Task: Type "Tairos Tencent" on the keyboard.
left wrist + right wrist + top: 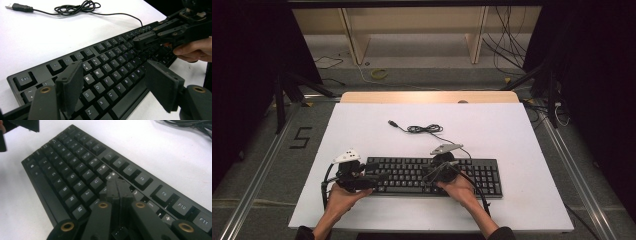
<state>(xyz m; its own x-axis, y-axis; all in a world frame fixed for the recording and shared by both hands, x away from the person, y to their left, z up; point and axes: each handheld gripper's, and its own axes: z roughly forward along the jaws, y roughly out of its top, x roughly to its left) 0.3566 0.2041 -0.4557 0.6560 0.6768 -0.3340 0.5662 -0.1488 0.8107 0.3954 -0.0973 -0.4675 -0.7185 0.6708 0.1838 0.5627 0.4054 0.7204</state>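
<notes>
keyboard (432, 175): rigid, light plastic; keys yield, so grip the case edge at 9 o'clock. left gripper (113, 87) jaws apart; right gripper (119, 188) jaws together over the keys.

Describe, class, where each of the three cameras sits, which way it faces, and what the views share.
High view: above the person's side, facing forward and down on the white table; both forearms, left gripper and right gripper show.
Left gripper view: on the left gripper, jaws apart, facing along the keyboard toward the other gripper and hand.
Right gripper view: on the right gripper, jaws together over the keys.
Shared: the keyboard in all three; its coiled cable too.
</notes>
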